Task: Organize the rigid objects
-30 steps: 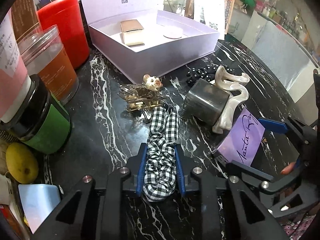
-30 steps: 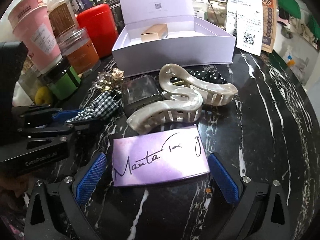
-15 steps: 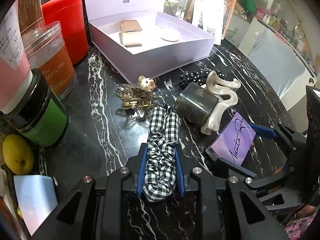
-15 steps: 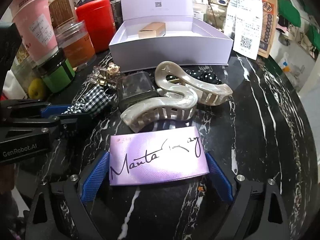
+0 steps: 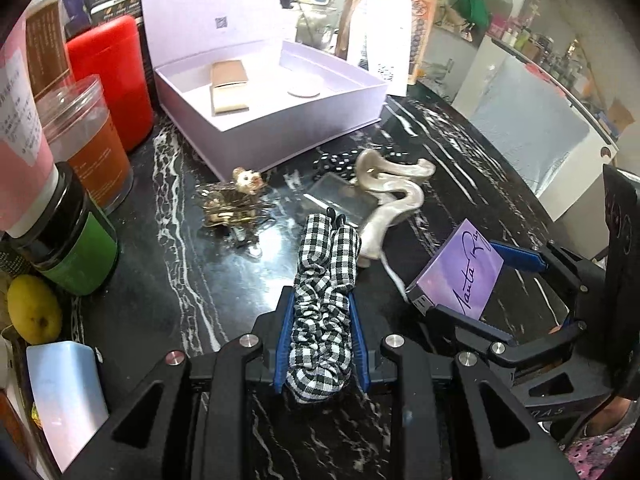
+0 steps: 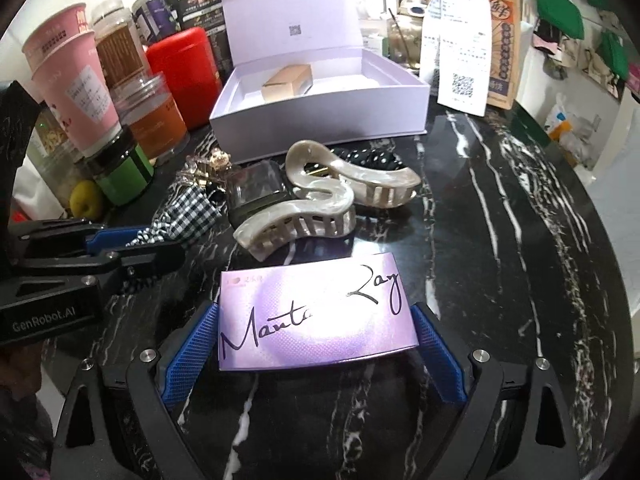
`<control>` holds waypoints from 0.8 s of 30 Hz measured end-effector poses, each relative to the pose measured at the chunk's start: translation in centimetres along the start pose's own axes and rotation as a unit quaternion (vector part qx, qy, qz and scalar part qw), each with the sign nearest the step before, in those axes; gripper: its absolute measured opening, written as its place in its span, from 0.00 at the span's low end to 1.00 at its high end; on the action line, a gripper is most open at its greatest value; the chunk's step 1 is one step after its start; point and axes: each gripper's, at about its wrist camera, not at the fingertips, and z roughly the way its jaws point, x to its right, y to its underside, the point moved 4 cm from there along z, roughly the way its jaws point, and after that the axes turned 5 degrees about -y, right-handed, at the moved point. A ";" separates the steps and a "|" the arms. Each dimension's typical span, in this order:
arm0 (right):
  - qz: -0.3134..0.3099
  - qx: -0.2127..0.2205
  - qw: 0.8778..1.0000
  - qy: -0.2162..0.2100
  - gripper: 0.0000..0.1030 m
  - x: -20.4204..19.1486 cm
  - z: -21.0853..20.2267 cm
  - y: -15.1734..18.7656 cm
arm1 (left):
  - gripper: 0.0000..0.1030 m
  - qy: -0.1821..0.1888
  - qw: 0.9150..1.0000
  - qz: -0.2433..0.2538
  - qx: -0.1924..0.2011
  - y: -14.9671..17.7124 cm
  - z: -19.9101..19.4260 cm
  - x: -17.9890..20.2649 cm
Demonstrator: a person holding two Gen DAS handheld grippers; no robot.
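Note:
My left gripper [image 5: 320,296] is shut on a black-and-white checked scrunchie [image 5: 326,248], held just above the black marble table [image 5: 168,288]. The right gripper [image 6: 314,320] is shut on a purple "Manta Ray" box [image 6: 320,336]; its blue pads [image 6: 188,348] press on both short ends, and the box is off the table and tilted. Ahead lie two pearl claw clips [image 6: 304,220], a dark translucent case [image 6: 256,192], a gold clip with a small bear [image 5: 236,196] and a polka-dot scrunchie [image 6: 372,158]. Behind them stands an open lilac gift box [image 6: 320,124] holding a small gold box [image 6: 286,84].
Jars crowd the left side: a red canister [image 5: 108,80], an orange-filled jar [image 5: 92,140], a green jar [image 5: 76,248] and pink cups [image 6: 68,76]. A lemon [image 5: 34,308] and a pale blue block [image 5: 64,392] lie near left. A paper bag with a receipt [image 6: 464,48] stands back right.
The right jaws closed in from either side onto the purple box and raised it off the table. The left gripper rose a little with the checked scrunchie still in it.

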 end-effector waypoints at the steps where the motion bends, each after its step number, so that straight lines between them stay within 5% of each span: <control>1: 0.000 0.003 1.000 0.001 0.92 0.0 -0.3 0.0 | 0.25 0.001 1.000 0.001 0.003 0.1 -0.2 0.2; 24: -0.047 0.067 0.997 -0.010 0.92 -1.7 -5.8 -1.5 | 0.25 0.006 0.997 0.029 0.071 -1.3 -5.3 3.1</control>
